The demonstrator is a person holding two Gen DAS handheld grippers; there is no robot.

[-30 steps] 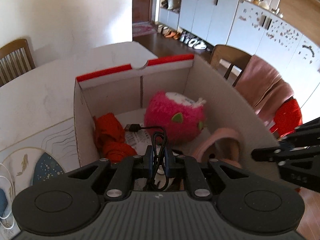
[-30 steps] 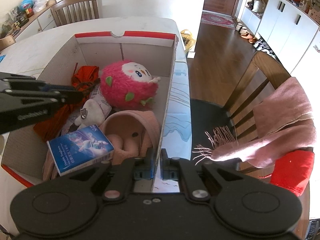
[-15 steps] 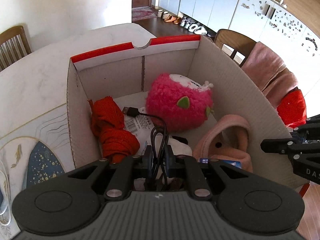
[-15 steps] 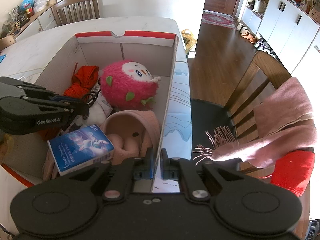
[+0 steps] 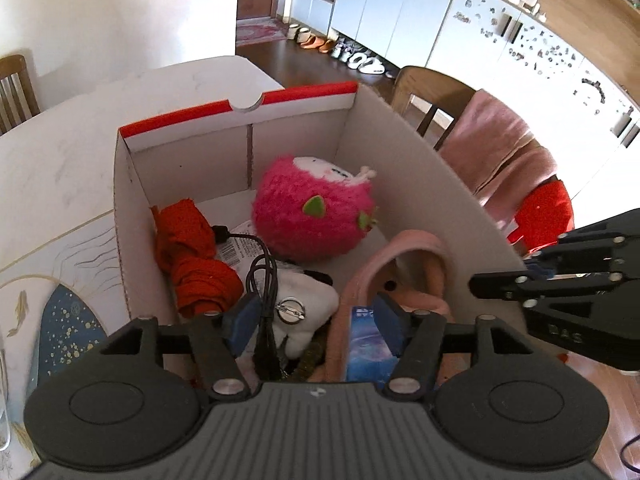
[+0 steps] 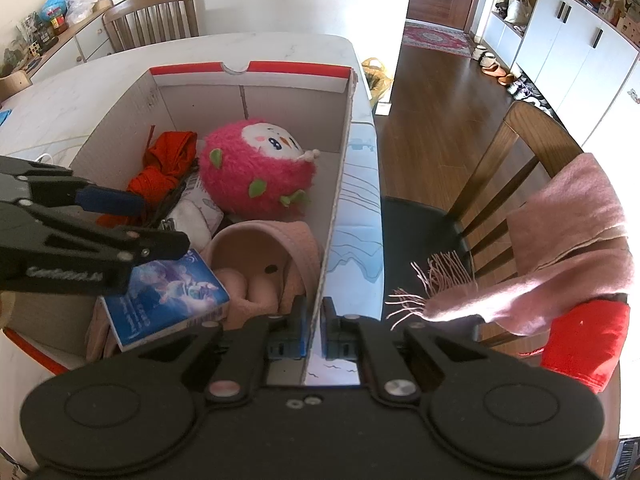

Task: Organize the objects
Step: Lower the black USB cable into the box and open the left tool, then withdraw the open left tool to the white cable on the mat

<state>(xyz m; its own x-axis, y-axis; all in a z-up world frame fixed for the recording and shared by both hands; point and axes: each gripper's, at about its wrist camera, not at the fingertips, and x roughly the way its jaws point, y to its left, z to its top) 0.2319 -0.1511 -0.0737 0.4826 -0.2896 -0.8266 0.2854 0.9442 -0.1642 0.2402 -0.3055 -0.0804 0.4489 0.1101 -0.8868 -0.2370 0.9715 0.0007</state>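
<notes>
An open cardboard box (image 5: 416, 184) with a red rim stands on the table. It holds a pink plush toy (image 5: 314, 216), an orange cloth (image 5: 192, 252), a pink hat (image 5: 416, 256), a blue box (image 6: 168, 296) and a white pouch (image 5: 308, 304). A black USB cable (image 5: 262, 280) lies on the pouch. My left gripper (image 5: 316, 320) is open above the box, the cable hanging free by its left finger. My right gripper (image 6: 314, 328) is shut on the box's right wall (image 6: 340, 184); it also shows in the left wrist view (image 5: 520, 280).
The white table (image 5: 60, 168) carries a patterned mat (image 5: 60, 312) left of the box. A wooden chair (image 6: 520, 168) draped with a pink scarf (image 6: 560, 240) and a red cloth (image 6: 580, 340) stands to the right. Another chair (image 6: 152, 16) is behind the table.
My left gripper was shut on the black cable; it has opened over the box and the cable now rests on the things inside. My right gripper has stayed clamped on the box wall.
</notes>
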